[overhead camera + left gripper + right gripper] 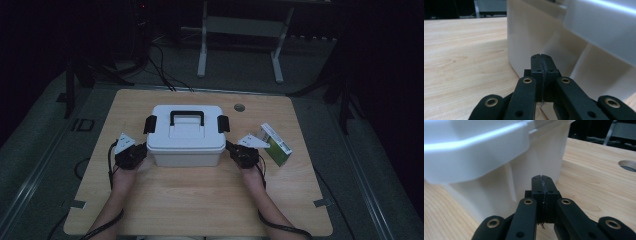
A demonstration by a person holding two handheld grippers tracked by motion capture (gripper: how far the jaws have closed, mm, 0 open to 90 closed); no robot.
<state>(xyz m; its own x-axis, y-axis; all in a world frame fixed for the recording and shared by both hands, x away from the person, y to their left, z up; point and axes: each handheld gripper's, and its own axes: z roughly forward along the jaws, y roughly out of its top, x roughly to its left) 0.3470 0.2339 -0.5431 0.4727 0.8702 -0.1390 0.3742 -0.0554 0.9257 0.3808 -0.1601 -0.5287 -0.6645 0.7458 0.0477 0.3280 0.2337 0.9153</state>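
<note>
White lidded storage box (186, 142), black handle & latches: mid-table (200, 200). Your L gripper (141, 151) at its left end, R gripper (231, 148) at right end; both w/ jaws pressed together. Green carton (276, 145): right of the R gripper.

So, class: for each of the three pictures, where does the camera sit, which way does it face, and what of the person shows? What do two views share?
High view: above the person's side, facing forward and down on the table; both forearms, left gripper and right gripper flank the white box.
Left gripper view: low on the left gripper, facing the box's wall; its shut jaws show.
Right gripper view: low on the right gripper, facing the box; its shut jaws show.
Shared: both gripper views show the box and tabletop.
</note>
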